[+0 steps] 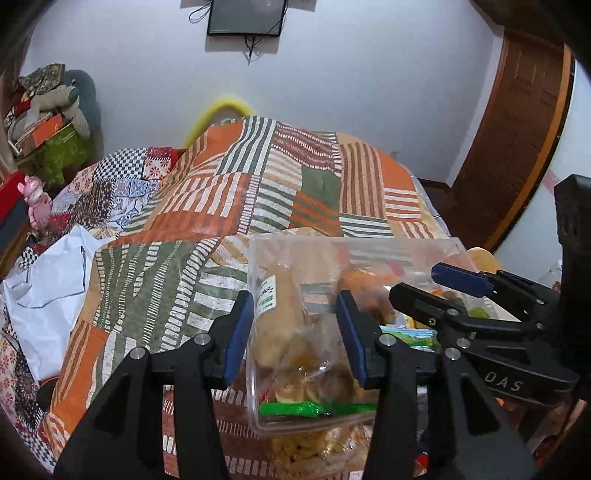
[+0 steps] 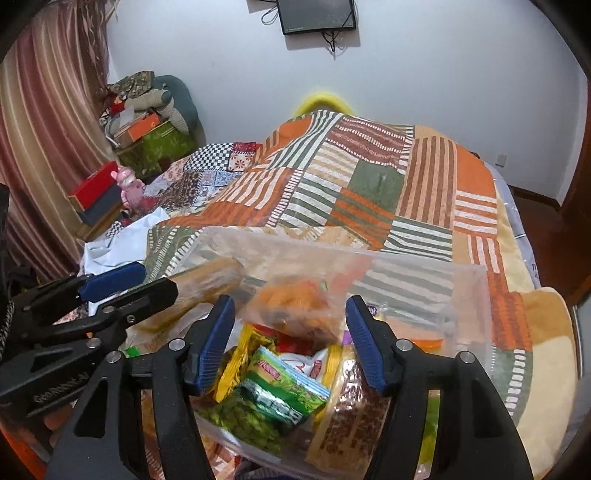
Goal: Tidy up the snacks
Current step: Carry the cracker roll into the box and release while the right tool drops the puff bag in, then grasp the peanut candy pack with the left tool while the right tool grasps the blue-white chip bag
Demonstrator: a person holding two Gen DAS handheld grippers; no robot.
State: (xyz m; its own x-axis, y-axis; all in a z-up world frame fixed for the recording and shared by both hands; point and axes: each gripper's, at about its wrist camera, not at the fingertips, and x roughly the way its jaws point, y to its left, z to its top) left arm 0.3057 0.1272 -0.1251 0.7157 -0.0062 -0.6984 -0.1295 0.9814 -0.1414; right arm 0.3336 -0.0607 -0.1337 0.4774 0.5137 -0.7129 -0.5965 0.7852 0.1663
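A clear plastic bin (image 1: 369,243) full of snack packets rests on the bed. My left gripper (image 1: 295,299) reaches into its left end, jaws parted around a beige snack packet with a green label (image 1: 280,317); a gap shows beside the right pad. My right gripper (image 2: 291,302) hovers over the same bin (image 2: 424,288), open, with a clear bag of orange snacks (image 2: 295,306) lying loose between its pads. Below it lie a green pea packet (image 2: 258,417) and a brown packet (image 2: 347,413). Each gripper appears in the other's view: the right gripper (image 1: 413,280), the left gripper (image 2: 159,278).
A patchwork bedspread (image 1: 258,192) covers the bed. White crumpled sheeting (image 1: 48,288) lies at the left, with a pink figurine (image 1: 37,206) and a red box (image 2: 94,188) beyond. A wooden door (image 1: 517,129) stands at the right, and a dark screen (image 1: 245,16) hangs on the wall.
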